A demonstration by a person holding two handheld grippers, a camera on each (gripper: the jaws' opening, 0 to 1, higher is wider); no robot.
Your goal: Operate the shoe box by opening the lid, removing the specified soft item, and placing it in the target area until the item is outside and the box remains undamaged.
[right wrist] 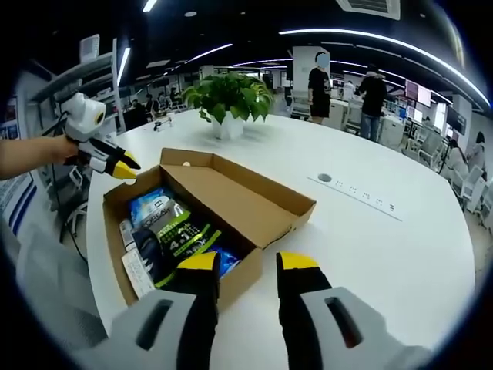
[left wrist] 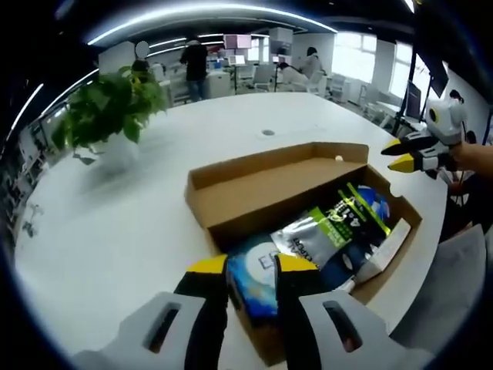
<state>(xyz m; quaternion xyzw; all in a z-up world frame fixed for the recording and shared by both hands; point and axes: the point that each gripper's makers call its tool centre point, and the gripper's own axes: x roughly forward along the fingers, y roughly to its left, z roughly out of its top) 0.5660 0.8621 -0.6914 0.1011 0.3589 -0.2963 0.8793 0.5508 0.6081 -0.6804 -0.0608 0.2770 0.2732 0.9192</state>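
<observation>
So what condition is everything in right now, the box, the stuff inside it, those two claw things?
Shoe box: open, lid folded back flat, standing on the white table.
Soft packets: lying inside the box, none taken out yet.
Left gripper: jaws apart, tips at the box's near edge over a blue packet, not clamped.
Right gripper: jaws apart, holding nothing, near the box's corner.
Potted plant: upright on the table.

Open shoe box (right wrist: pixel 231 202) gives access; plant (right wrist: pixel 227 96) stands well apart.
</observation>
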